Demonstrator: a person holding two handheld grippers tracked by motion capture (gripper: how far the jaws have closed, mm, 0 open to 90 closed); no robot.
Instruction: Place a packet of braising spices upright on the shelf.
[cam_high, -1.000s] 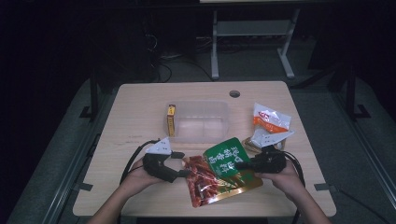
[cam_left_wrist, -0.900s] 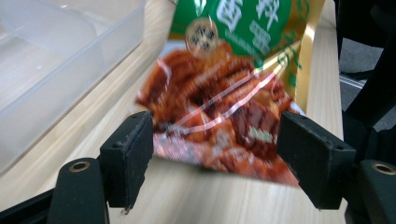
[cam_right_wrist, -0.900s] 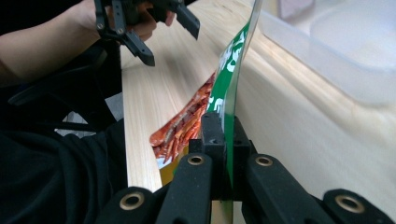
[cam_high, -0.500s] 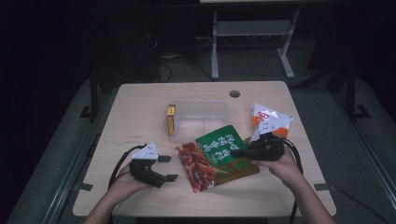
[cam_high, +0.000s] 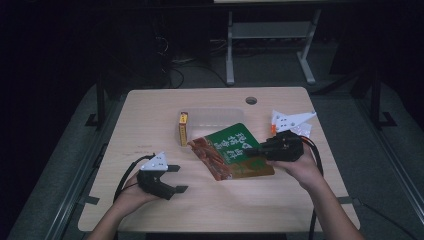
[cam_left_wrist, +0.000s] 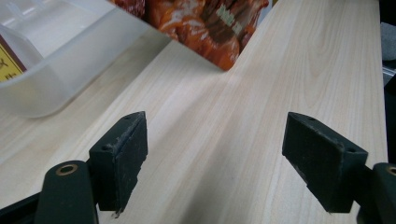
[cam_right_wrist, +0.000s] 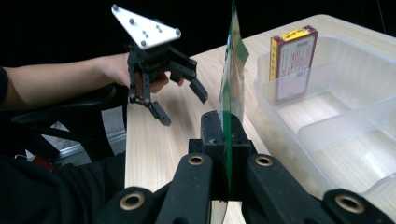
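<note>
Seemingly light, thin and floppy, the snack bag is best taken by a flat edge seam, where the slick film cannot slide or crush its contents. Its edge stands upright between the jaws of the right claw, which is clenched on it just beside the clear plastic bin. Well apart, the left claw rests spread wide over bare table, grasping nothing.

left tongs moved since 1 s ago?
Yes. The left tongs have let go of the snack bag and pulled back toward the person's edge of the table, away from the clear bin; they now stand open.
</note>
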